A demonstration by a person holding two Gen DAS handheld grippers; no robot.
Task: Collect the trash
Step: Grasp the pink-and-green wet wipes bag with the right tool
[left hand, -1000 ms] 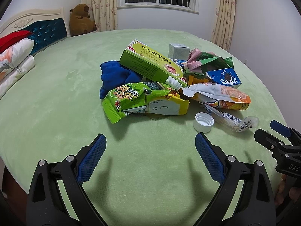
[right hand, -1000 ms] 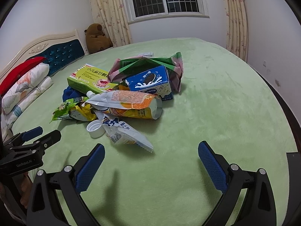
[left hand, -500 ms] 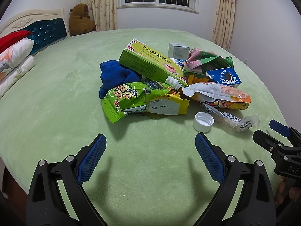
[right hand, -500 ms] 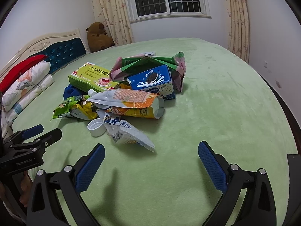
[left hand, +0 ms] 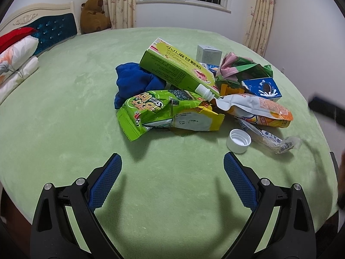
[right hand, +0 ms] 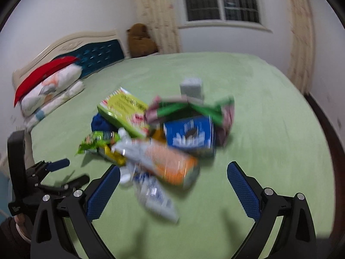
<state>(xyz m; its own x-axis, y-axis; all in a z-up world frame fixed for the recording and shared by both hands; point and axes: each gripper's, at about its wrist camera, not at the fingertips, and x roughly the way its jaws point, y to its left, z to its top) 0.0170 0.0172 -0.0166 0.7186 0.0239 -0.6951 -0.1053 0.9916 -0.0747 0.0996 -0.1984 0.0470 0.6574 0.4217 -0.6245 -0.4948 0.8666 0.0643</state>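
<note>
Across the middle of the left wrist view, on the pale green bedspread (left hand: 64, 129), the trash lies in one heap: a long green cardboard box (left hand: 176, 67), a crumpled green-and-yellow snack wrapper (left hand: 163, 114), an orange-and-white foil pouch (left hand: 256, 108), a blue milk carton (left hand: 262, 87), a white plastic bottle cap (left hand: 238, 140) and a clear plastic sleeve (left hand: 271, 140) at lower right. Nothing looks collected yet, and no bin or bag shows. Left gripper (left hand: 172, 172) hovers at the bottom of the frame, jaws wide apart and empty. Right gripper (right hand: 173, 182), in its blurred view, is likewise spread and empty over the heap's near edge.
</note>
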